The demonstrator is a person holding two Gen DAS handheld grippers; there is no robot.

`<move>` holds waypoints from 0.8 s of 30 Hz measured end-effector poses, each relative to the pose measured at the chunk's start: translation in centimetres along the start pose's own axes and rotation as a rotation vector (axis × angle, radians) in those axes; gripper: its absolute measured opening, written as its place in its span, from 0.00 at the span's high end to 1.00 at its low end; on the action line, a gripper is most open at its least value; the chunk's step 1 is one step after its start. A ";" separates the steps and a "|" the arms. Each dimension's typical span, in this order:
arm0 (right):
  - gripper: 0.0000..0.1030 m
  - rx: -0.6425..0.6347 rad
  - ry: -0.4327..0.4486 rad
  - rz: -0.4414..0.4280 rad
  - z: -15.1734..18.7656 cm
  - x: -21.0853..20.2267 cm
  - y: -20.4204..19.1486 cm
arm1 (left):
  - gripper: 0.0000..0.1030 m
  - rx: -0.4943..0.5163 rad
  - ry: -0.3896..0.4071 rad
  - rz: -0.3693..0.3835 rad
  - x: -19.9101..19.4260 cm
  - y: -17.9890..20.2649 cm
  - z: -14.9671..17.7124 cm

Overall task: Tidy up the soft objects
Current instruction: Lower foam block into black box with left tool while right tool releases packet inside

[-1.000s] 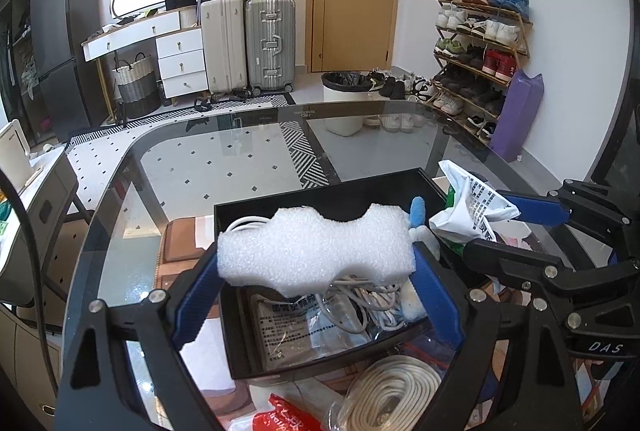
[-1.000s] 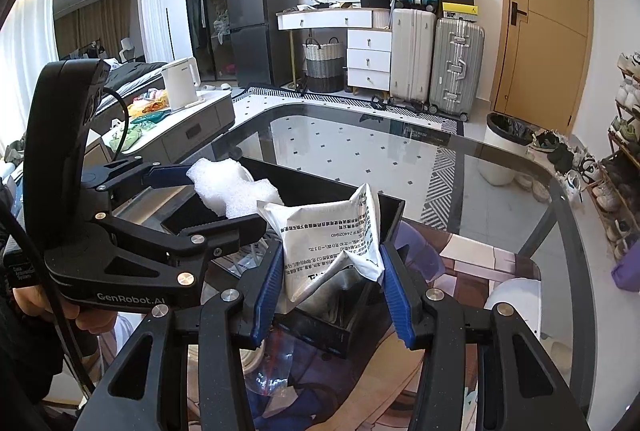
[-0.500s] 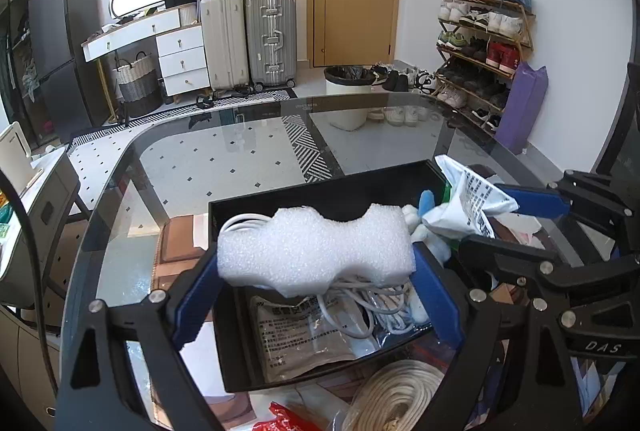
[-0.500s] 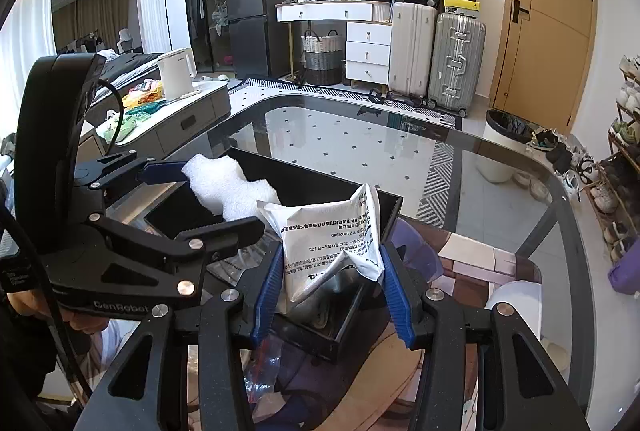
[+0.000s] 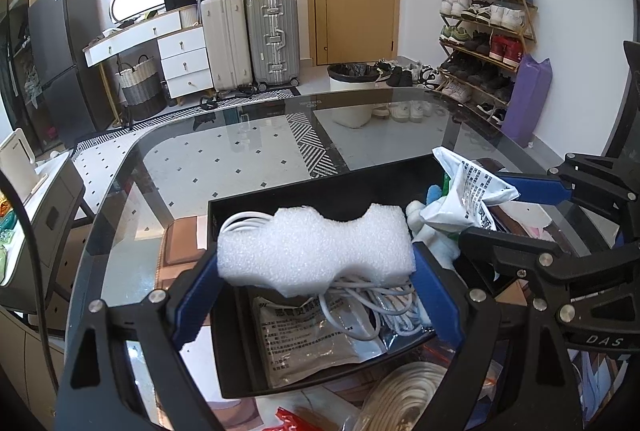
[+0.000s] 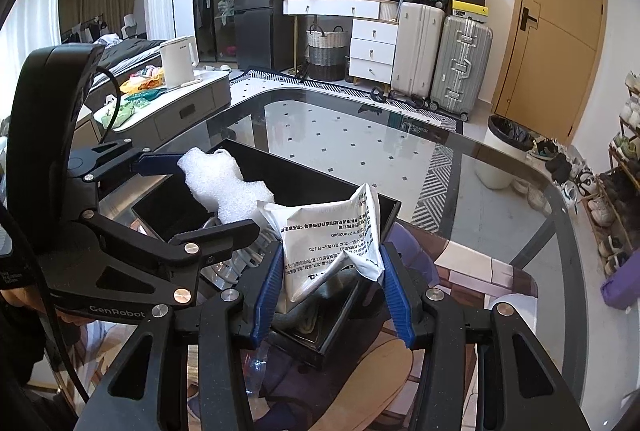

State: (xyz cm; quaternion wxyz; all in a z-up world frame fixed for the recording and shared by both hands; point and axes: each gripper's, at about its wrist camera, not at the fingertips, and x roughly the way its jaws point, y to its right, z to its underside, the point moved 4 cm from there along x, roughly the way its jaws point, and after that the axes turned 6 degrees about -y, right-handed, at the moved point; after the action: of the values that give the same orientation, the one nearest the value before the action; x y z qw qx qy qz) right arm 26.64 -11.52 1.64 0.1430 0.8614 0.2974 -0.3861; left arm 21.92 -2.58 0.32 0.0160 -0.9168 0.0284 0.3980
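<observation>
- My left gripper [image 5: 316,283] is clamping a white foam block [image 5: 316,249] between its blue pads, one pad pressing on each end – the block is hanging crosswise above the open black bin [image 5: 280,195].
- My right gripper [image 6: 330,283] is pinching a crumpled white printed pouch [image 6: 332,235], its blue pads squeezing both sides; the pouch is sitting over the near corner of the same bin [image 6: 312,179].
- The two grippers are working side by side over the bin, the right one showing at the right edge of the left wrist view with the pouch [image 5: 468,191] in its grip.
- Inside the bin, a coil of white cable [image 5: 372,301] is lying on a flat grey printed packet [image 5: 304,339], directly beneath the foam.
- A pale plush toy with a blue part [image 5: 430,227] is resting at the bin's right side, just under the pouch.
- The bin is standing on a glass table [image 5: 224,155], which is reflecting the tiled floor – a coil of cream rope [image 5: 404,395] is lying on the table just in front of the bin.
- A red wrapper [image 5: 296,419] is peeking in at the lower edge of the left wrist view, beside the rope.
</observation>
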 end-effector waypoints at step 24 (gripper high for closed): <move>0.03 0.035 0.070 -0.023 1.7 -2.8 1.1 | 0.00 -0.010 -0.002 0.043 -2.2 0.2 0.5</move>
State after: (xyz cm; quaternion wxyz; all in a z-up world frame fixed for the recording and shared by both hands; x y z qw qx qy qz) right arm 24.89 -14.34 2.66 0.1129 0.8733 0.3054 -0.3625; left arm 20.07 -2.64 1.58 0.0029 -0.9156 0.0460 0.3994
